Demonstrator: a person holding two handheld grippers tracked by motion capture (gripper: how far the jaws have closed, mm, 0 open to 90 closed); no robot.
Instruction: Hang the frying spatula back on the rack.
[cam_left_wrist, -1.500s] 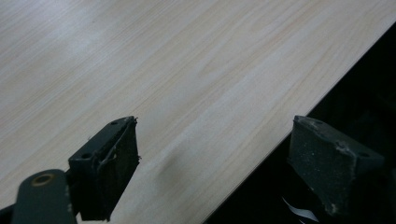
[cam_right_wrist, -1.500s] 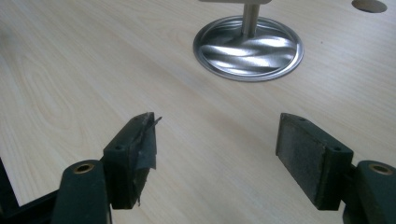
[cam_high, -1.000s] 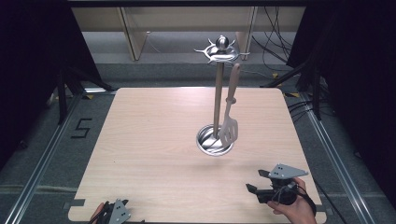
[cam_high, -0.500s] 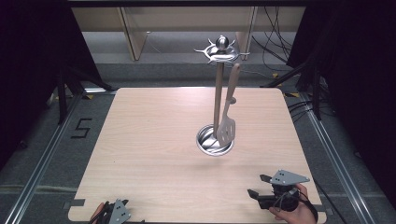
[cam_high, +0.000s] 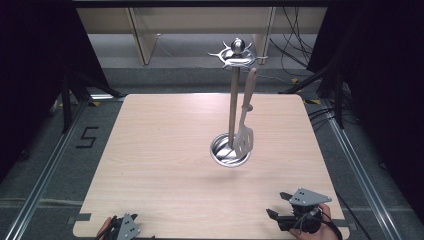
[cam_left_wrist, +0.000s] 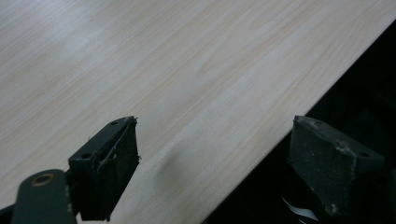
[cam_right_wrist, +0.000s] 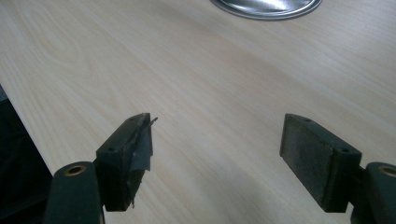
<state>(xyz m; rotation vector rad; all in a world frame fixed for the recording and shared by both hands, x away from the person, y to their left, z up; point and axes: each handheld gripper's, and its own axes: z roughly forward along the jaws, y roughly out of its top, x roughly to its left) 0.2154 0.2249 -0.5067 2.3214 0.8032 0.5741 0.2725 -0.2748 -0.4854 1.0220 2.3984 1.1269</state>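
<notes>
Wood table (cam_high: 165, 150) carries a steel stand (cam_high: 233, 95) right of centre: a round dish base (cam_high: 230, 151), an upright pole and a hooked crown at the top. A spatula (cam_high: 245, 122) hangs from one hook, its slotted blade just above the base's right edge.

Both grippers sit at the near edge, well apart from the stand, with bare tabletop between. The right gripper (cam_high: 280, 206), in a hand (cam_high: 320, 227) at the near right corner, has its jaws spread wide with nothing between; its own view catches the base rim (cam_right_wrist: 266, 7) ahead. The left gripper (cam_left_wrist: 215, 170), at the near left, also gapes empty, one jaw over the table, the other beyond its edge.
</notes>
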